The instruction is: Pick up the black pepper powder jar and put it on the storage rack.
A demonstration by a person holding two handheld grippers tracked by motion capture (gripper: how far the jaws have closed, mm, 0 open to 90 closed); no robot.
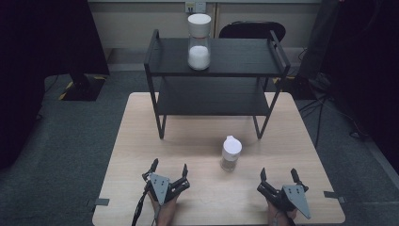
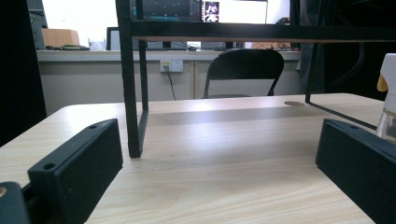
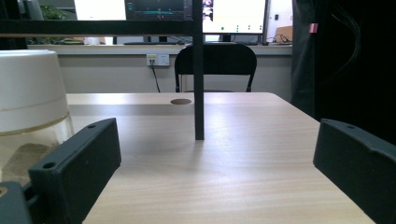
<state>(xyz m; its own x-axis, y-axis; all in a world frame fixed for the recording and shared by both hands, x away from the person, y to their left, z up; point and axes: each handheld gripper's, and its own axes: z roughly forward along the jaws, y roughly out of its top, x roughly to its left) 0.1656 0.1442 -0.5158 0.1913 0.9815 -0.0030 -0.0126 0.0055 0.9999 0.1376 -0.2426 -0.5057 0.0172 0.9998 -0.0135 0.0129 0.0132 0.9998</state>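
A small clear jar with a white lid (image 1: 231, 153) stands on the wooden table (image 1: 197, 141), between and a little ahead of the two grippers. It shows at the right edge of the left gripper view (image 2: 388, 105) and at the left of the right gripper view (image 3: 30, 116). A taller jar with a white lid and white contents (image 1: 199, 41) stands on the top shelf of a black two-tier rack (image 1: 216, 75). My left gripper (image 1: 169, 168) rests open near the front edge. My right gripper (image 1: 279, 174) is open too, empty.
The rack's legs (image 2: 132, 93) stand on the far half of the table; one leg (image 3: 199, 70) is straight ahead of the right gripper. A black chair (image 1: 251, 30) sits behind the table. Dark stands flank the table on both sides.
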